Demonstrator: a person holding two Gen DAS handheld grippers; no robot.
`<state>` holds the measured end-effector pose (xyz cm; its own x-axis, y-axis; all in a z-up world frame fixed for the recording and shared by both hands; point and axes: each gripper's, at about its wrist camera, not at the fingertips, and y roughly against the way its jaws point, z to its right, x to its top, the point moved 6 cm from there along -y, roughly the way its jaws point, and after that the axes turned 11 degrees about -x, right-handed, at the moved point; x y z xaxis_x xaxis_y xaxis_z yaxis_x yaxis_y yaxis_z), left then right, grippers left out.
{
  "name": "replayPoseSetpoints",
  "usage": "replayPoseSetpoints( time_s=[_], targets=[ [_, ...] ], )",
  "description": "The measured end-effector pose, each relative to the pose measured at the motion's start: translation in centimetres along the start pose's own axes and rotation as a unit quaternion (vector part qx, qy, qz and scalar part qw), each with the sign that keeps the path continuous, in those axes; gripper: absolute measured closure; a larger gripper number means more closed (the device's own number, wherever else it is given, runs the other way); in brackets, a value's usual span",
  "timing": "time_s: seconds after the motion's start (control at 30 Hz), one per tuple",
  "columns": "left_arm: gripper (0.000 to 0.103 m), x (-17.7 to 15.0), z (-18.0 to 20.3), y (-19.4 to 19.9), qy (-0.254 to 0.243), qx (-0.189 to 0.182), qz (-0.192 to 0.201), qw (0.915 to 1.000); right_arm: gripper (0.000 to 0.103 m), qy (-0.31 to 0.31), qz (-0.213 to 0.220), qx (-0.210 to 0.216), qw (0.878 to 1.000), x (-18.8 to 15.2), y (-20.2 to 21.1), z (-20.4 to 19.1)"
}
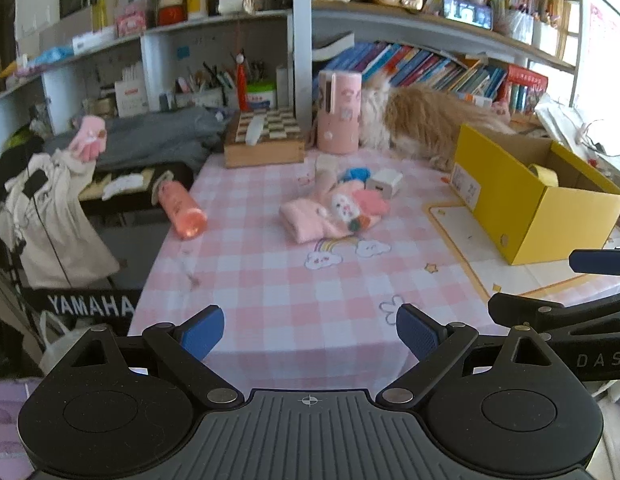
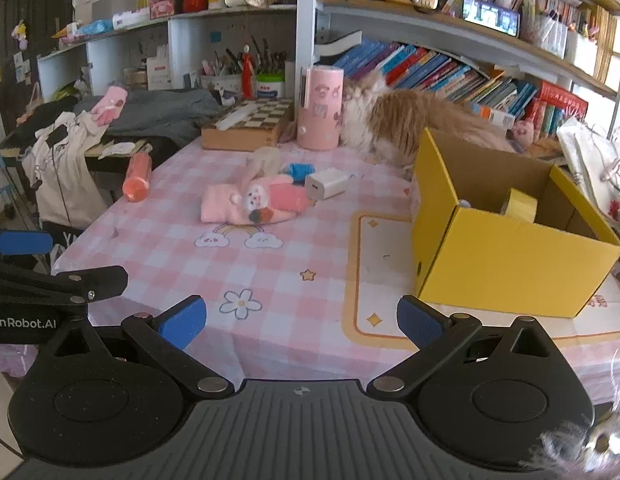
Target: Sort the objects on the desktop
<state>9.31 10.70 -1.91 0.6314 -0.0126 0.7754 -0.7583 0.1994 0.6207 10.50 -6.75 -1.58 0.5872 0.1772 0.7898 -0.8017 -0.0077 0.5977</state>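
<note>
A pile of pink gloves lies mid-table, with a white charger and a blue item behind it. A pink bottle lies at the left edge. An open yellow box at the right holds a yellow tape roll. My left gripper and right gripper are open and empty over the near table edge.
A fluffy cat stands behind the box. A pink cylinder and a chessboard case stand at the back. Shelves of books fill the wall. Clothes hang left of the table.
</note>
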Motion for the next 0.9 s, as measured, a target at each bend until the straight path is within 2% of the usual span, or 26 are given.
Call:
replayPoseSetpoints(
  time_s=[0.33, 0.9],
  targets=[
    [0.008, 1.8, -1.6, -2.0, 0.013, 0.015, 0.005, 0.9998, 0.001, 0.010, 0.003, 0.009, 1.000, 1.9, -3.0, -0.7],
    [0.010, 5.9, -2.5, -8.3, 0.012, 0.003, 0.002, 0.9999, 0.003, -0.001, -0.002, 0.018, 1.000, 7.1, -10.8, 0.2]
  ],
)
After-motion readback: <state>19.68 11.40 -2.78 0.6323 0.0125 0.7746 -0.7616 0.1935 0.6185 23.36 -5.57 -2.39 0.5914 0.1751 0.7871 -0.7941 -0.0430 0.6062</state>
